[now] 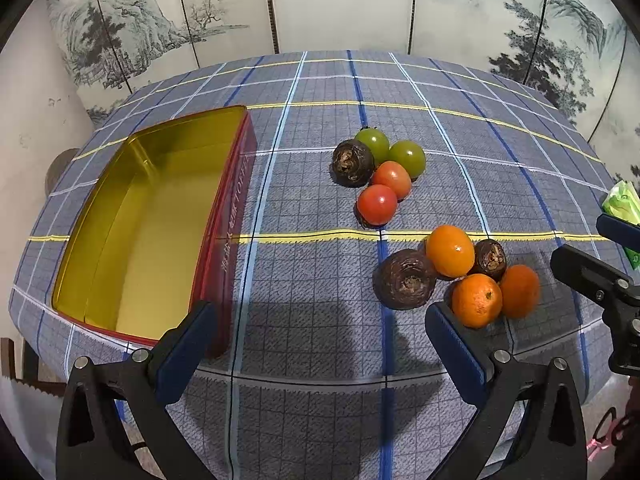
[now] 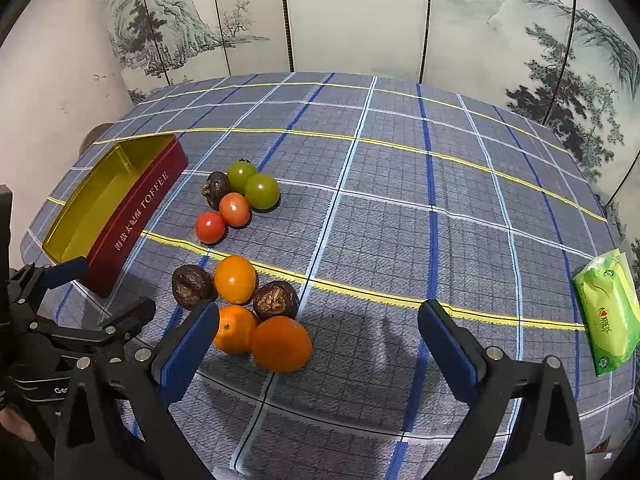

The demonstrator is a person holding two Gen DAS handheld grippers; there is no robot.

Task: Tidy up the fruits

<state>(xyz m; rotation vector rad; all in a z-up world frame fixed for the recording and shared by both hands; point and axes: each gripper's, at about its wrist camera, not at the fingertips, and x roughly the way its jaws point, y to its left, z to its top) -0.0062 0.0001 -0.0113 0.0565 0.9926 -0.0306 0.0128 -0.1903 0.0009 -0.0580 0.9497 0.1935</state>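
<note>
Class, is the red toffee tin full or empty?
Empty: the red toffee tin shows only its bare gold floor, and all the fruit lies outside on the cloth.

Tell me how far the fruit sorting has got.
Nothing done: the toffee tin is empty. Nothing in hand: left gripper and right gripper are open. Left: the tomato cluster and orange cluster on the tablecloth.

A folding screen (image 2: 360, 20) painted with ink mountains and pine trees is set behind the table (image 2: 400, 220), which is covered by a blue-grey plaid cloth crossed with yellow, white and blue lines. A plain pale wall (image 1: 24, 92) is seen at the left.
</note>
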